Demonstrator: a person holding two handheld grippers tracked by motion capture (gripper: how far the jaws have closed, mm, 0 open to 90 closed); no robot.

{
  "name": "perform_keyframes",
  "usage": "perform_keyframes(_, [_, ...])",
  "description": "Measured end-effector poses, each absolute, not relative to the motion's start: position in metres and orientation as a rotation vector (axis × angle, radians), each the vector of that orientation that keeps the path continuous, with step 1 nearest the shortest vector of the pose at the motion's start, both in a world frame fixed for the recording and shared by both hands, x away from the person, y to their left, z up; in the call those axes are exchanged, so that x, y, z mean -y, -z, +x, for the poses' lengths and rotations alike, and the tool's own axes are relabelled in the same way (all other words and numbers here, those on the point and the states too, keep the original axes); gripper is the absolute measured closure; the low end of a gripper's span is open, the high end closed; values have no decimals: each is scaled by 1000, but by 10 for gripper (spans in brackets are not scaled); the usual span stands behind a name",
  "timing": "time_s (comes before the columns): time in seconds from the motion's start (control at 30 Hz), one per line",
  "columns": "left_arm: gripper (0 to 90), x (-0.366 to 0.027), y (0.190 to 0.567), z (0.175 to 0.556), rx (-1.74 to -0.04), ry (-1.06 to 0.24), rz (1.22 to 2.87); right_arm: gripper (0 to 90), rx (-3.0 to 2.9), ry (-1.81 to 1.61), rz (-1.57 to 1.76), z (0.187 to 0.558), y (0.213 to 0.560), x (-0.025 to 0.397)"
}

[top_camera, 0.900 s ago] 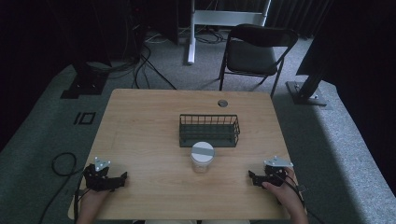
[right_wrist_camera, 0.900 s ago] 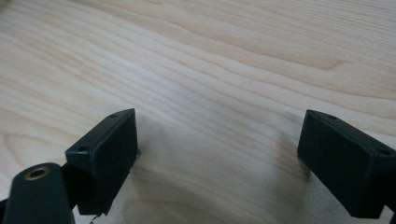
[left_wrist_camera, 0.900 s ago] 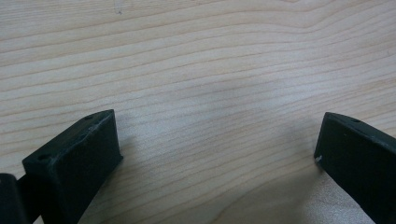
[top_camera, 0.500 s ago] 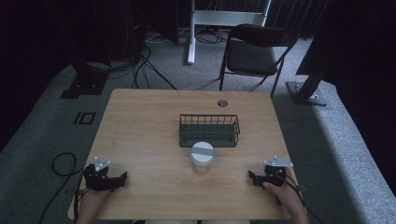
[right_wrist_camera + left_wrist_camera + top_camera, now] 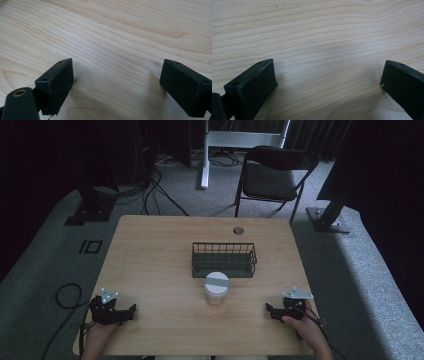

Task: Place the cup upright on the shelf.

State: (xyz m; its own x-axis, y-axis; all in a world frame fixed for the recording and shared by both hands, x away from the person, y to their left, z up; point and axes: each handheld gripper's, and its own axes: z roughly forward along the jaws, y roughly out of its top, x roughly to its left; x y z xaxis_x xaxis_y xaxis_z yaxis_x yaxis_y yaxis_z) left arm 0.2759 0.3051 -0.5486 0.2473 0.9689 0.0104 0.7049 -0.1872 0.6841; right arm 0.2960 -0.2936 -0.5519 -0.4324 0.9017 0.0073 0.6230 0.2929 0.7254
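Note:
A clear jar with a white lid (image 5: 216,287) stands on the wooden table (image 5: 160,255), just in front of a dark wire basket (image 5: 224,259). My left gripper (image 5: 131,310) rests at the near left of the table, held by a hand. At the near right sits my right gripper (image 5: 269,310), also in a hand. In the left gripper view the gripper (image 5: 328,75) stands open over bare wood. The right gripper view shows that gripper (image 5: 117,77) open too, nothing between its jaws.
A small round grommet (image 5: 238,230) sits near the table's far edge. Beyond the table stand a black folding chair (image 5: 272,177) and a white desk frame (image 5: 240,140). Cables (image 5: 65,295) lie on the grey floor at the left.

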Motion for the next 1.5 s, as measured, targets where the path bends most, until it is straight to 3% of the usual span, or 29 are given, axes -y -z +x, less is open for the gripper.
perform_keyframes(0.67, [2, -305, 549, 276, -1520, -613, 1964, 117, -2200, -1039, 1304, 291, 546, 275])
perform_keyframes(1.5, [2, -305, 549, 276, -1520, -613, 1964, 118, -2320, -1134, 1110, 297, 539, 209])
